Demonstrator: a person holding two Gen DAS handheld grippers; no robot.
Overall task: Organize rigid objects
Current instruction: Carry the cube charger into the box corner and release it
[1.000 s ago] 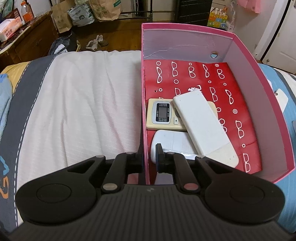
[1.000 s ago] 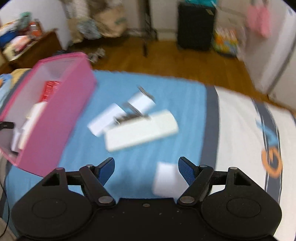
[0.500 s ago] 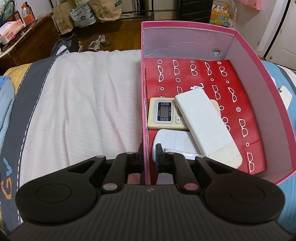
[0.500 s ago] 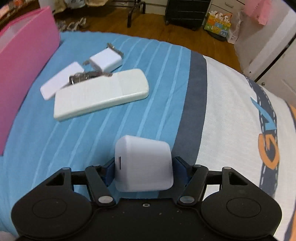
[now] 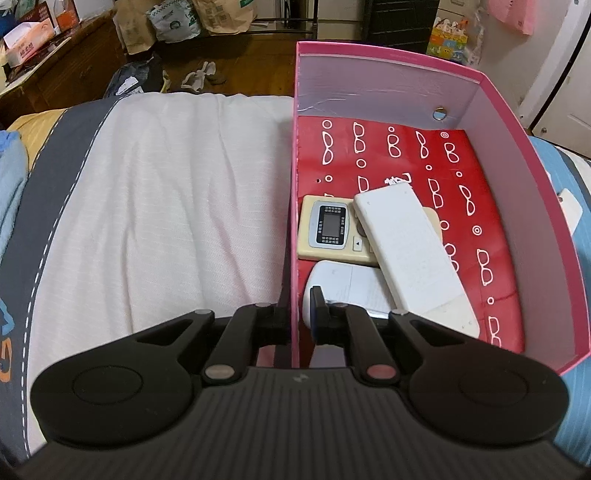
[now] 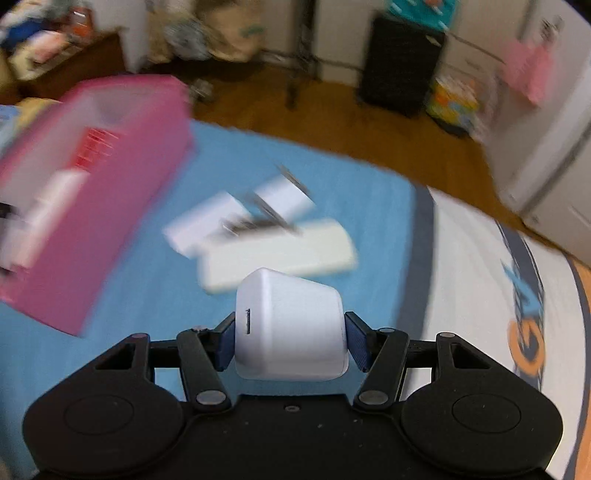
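My left gripper [image 5: 298, 317] is shut on the near left wall of the pink box [image 5: 293, 236], one finger outside and one inside. In the box, on a red liner, lie a beige controller with a screen [image 5: 328, 227], a long white remote [image 5: 410, 251] across it, and a white flat device [image 5: 351, 286]. My right gripper [image 6: 291, 341] is shut on a white charger cube [image 6: 290, 325], held above the blue bedspread. Beyond it lie a long cream remote [image 6: 280, 254], a small white block [image 6: 207, 225] and a white plug adapter [image 6: 284, 195], all blurred. The pink box [image 6: 92, 206] stands at the left.
The box rests on a bed with a white, grey and blue cover [image 5: 166, 192]. Past the bed's far edge are wooden floor, paper bags [image 5: 221, 14], a dark cabinet [image 6: 400, 62] and a wooden dresser [image 5: 55, 62]. A white door [image 6: 546, 147] is at the right.
My right gripper closed on the white charger cube and lifted it off the bedspread, swinging left so the pink box came back into view. The left gripper kept its hold on the box wall.
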